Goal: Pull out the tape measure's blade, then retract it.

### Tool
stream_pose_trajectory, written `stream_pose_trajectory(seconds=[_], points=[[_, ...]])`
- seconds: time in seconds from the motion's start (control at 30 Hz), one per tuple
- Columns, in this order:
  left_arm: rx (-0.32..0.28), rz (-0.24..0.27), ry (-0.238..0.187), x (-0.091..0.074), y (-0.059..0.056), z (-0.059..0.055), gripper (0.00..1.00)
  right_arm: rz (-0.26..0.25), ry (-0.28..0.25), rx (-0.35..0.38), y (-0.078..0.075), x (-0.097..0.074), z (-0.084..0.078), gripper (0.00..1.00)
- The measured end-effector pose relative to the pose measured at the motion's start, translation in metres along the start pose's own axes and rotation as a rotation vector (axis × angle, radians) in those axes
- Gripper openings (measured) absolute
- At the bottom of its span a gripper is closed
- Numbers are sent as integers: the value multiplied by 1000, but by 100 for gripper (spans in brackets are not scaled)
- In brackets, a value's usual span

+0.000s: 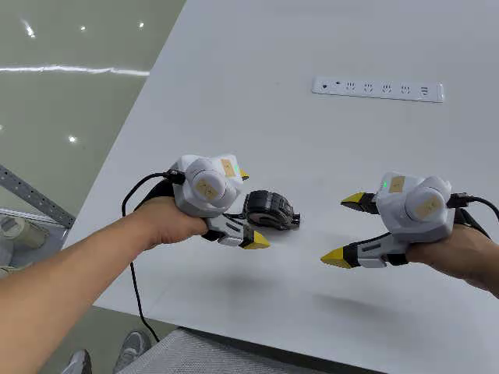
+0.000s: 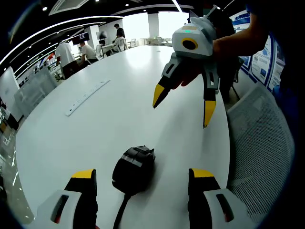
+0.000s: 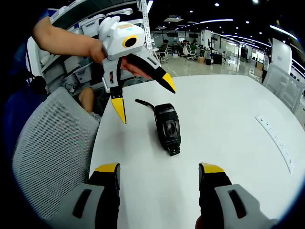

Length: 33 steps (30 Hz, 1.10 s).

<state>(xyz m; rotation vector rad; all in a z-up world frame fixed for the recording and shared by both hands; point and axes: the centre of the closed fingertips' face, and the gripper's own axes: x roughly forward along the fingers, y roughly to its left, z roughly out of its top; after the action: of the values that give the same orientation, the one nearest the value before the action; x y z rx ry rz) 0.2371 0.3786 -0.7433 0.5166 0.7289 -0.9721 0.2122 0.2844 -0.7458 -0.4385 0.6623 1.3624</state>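
The white, yellow-tipped left gripper (image 1: 251,208) is held low in the person's left hand (image 1: 165,222), jaws spread wide, with the bare forearm (image 1: 62,292) stretched out behind it. Facing it, well apart, the matching right gripper (image 1: 339,229) sits in the right hand (image 1: 456,253), jaws likewise spread.

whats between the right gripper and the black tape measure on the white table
Nothing: bare white tabletop lies between the right gripper and the black tape measure, seen in the head and right gripper views.
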Motion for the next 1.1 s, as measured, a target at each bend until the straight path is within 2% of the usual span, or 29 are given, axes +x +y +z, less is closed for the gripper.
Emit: stream_pose_trajectory(seconds=[0.23, 0.33, 0.63, 0.93, 1.1], points=[[31, -19, 13, 12, 2, 3, 71, 12, 13, -40, -5, 15, 1, 59], [58, -19, 34, 17, 4, 1, 70, 19, 15, -48, -8, 23, 1, 58], [107, -35, 62, 28, 5, -3, 65, 39, 39, -85, -17, 43, -8, 54], [164, -61, 95, 39, 4, -10, 60, 51, 49, -112, -23, 59, -11, 49], [182, -66, 110, 43, 4, -14, 58, 68, 54, -152, -25, 67, -14, 42]])
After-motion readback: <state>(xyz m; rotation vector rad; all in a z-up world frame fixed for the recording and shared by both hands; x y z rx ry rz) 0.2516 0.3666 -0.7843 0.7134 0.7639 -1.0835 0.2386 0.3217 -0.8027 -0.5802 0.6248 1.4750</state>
